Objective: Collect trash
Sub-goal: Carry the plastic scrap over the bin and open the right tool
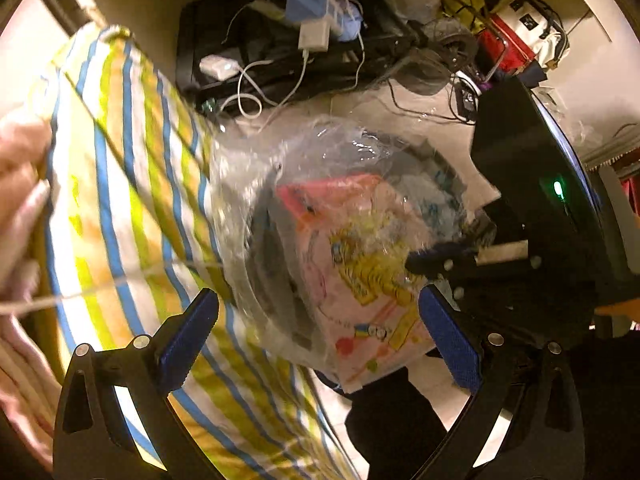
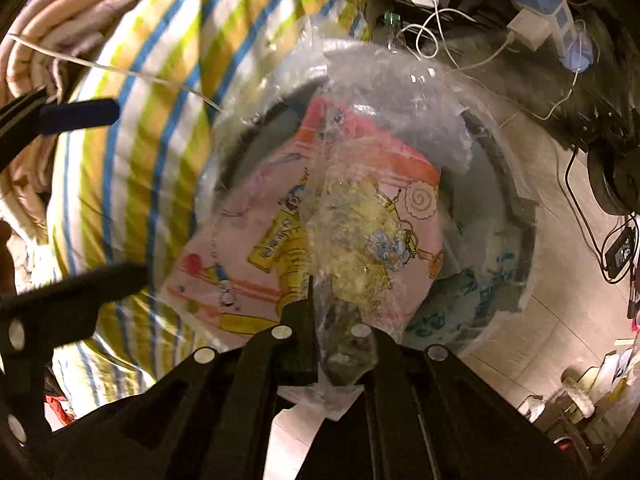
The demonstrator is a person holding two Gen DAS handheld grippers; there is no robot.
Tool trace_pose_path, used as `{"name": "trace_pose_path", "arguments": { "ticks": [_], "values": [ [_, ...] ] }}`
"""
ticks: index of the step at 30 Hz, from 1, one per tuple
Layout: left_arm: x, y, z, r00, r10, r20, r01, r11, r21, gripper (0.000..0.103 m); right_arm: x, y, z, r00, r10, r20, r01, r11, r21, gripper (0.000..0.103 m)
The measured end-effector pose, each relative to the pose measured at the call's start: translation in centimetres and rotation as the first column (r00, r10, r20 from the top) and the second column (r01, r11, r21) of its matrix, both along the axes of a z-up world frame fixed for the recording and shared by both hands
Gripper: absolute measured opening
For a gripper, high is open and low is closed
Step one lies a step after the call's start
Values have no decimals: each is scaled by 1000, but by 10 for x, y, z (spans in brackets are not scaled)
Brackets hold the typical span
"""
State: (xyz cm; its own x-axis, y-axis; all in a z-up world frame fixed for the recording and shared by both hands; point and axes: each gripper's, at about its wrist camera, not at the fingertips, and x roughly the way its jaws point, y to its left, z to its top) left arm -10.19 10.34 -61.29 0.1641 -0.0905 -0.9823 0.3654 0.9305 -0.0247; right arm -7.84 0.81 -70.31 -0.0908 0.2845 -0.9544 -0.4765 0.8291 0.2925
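Observation:
A crumpled clear plastic bag (image 2: 352,208) with a pink cartoon-printed wrapper (image 2: 256,240) inside it hangs over a grey round trash bin (image 2: 500,160). My right gripper (image 2: 328,320) is shut on the bag's plastic at its near end. In the left wrist view the same bag (image 1: 320,168) and wrapper (image 1: 360,280) sit just ahead of my left gripper (image 1: 318,340), which is open and touches nothing. The right gripper (image 1: 416,260) pinches the bag from the right there. The bin (image 1: 256,256) shows dimly through the plastic. The left gripper (image 2: 128,194) stands open at the left.
A blue, green and white striped pillow (image 1: 120,200) presses against the bin's left side, with pinkish bedding (image 2: 60,12) beyond. White chargers and cables (image 1: 312,36) lie on a black case behind. A green-capped bottle (image 2: 394,20) stands near the bin. Tiled floor (image 2: 560,320) shows at the right.

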Motion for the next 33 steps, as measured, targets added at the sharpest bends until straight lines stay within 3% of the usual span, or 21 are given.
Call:
{"name": "trace_pose_path", "arguments": {
  "ticks": [3, 5, 7, 9, 15, 18, 23, 27, 33],
  "values": [
    [-4, 1, -5, 1000, 18, -7, -18, 1000, -4, 97, -1, 0, -2, 1000, 5, 2, -5, 999, -39, 4],
    [-4, 1, -6, 1000, 24, -4, -24, 1000, -6, 97, -2, -2, -2, 1000, 6, 13, -6, 998, -59, 11],
    [-3, 0, -4, 1000, 27, -1, -27, 1000, -8, 97, -2, -8, 6, 1000, -5, 23, 6, 998, -63, 65],
    [-1, -1, -1, 1000, 28, 6, -28, 1000, -11, 97, -5, -19, 13, 999, -24, 22, 25, 998, -49, 75],
    [10, -4, 12, 999, 32, 37, -32, 999, -19, 97, -6, -43, 44, 996, -68, 59, 70, 997, -41, 76],
    [16, -7, 16, 998, 34, 49, -33, 999, -19, 97, -1, -54, 64, 989, -104, 105, 108, 994, -26, 88],
    [29, -13, 23, 995, 54, 78, -52, 998, -32, 97, 16, -69, 91, 972, -140, 189, 141, 990, 8, 88],
    [45, -21, 30, 992, 64, 106, -60, 997, -46, 97, 53, -76, 112, 951, -180, 253, 170, 984, 60, 88],
    [78, -33, 30, 987, 86, 137, -83, 996, -26, 97, 124, -68, 110, 939, -197, 280, 183, 980, 75, 88]
  ]
}}
